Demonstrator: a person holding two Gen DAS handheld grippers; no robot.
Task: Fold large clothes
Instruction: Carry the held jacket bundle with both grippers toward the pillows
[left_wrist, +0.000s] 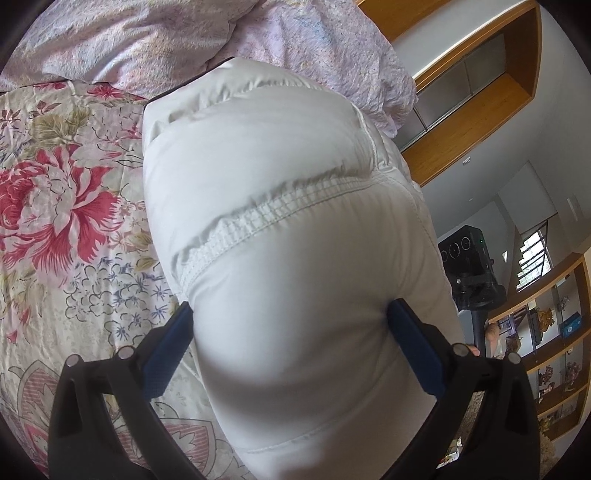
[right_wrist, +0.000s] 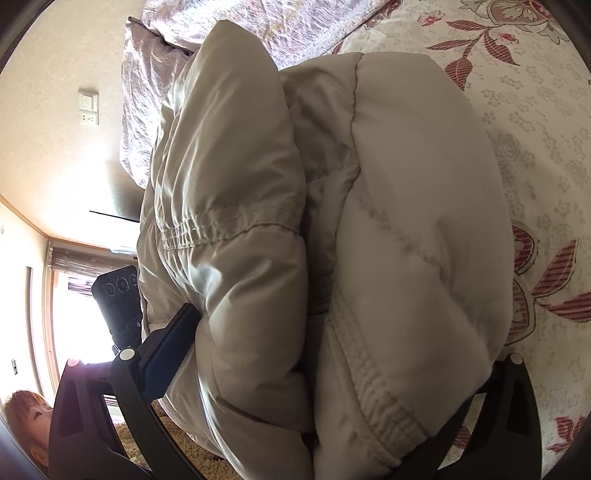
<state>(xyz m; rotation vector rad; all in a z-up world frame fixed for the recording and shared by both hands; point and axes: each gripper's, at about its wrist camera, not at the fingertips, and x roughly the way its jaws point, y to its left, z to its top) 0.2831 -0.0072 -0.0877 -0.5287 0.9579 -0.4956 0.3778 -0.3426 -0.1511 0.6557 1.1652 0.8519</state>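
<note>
While bundled, puffer jacket (left_wrist: 288, 229) runs lengthwise away | left tongs (left_wrist: 290, 328) clamp it | right tongs (right_wrist: 332, 354) clamp it

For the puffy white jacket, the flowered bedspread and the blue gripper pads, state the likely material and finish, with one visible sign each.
Jacket: probably smooth synthetic shell over padding; slight sheen, quilted seams, puffed panels.
Bedspread: likely a printed woven fabric, cotton or similar, matte; flat flower print, fine creases.
Blue pads: apparently rubber or textured plastic; a fine dotted grid on the surface. Both grippers press such pads into the jacket.

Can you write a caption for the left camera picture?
Left gripper squeezing a puffy white jacket above a flowery bedspread.
</note>
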